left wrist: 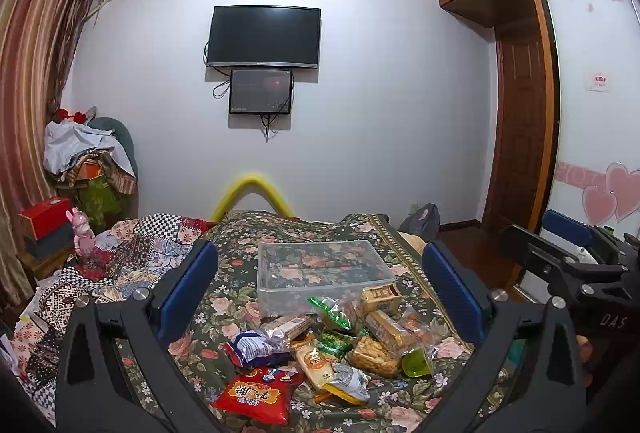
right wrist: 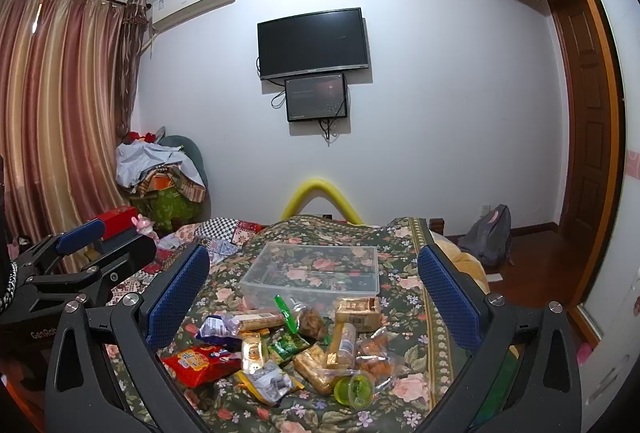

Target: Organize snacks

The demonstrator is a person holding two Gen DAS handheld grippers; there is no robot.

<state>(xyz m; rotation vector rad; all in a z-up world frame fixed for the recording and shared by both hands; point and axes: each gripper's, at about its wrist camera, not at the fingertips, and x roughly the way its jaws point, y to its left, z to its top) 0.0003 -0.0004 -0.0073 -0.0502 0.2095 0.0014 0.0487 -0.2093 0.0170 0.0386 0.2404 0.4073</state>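
The snacks [left wrist: 320, 349] lie in a loose heap on the flowered bedspread [left wrist: 248, 297]: a red packet [left wrist: 256, 395], a blue-and-white wrapper [left wrist: 256, 347], biscuit packs, green sachets and a green jelly cup [right wrist: 354, 389]. Just beyond the heap stands the clear plastic box [left wrist: 324, 273], and it looks empty, so by my reading nothing is sorted yet and the whole pile is left to move. The left gripper [left wrist: 320, 293] hangs over the near edge of the heap with jaws spread wide, holding nothing. The right gripper [right wrist: 312, 293], beside it, is likewise spread and empty. Behind are a wall television and curtains.
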